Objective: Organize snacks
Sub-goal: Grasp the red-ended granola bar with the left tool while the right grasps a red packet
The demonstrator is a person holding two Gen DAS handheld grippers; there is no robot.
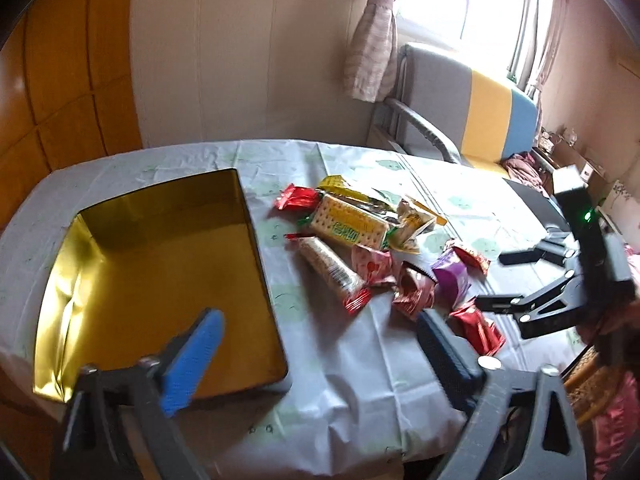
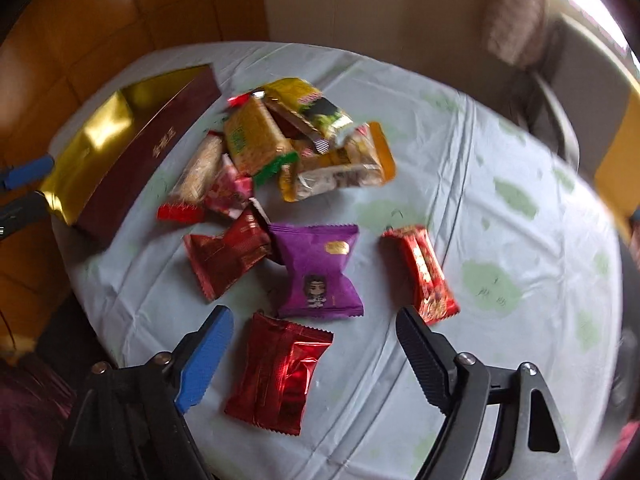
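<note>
left wrist cam: rides my left gripper (image 1: 320, 344), looks slantwise down over the gold box (image 1: 160, 280), table edge near | right wrist cam: on my right gripper (image 2: 316, 344), steeper, close above the red packet (image 2: 280, 372) | shared: snack pile (image 1: 360, 224), box, tablecloth (image 1: 352, 360), chair (image 1: 460, 112)

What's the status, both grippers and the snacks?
Left gripper open, empty. Right gripper open over red packet. Gold box empty; snack pile beside it. Nothing blocking.
</note>
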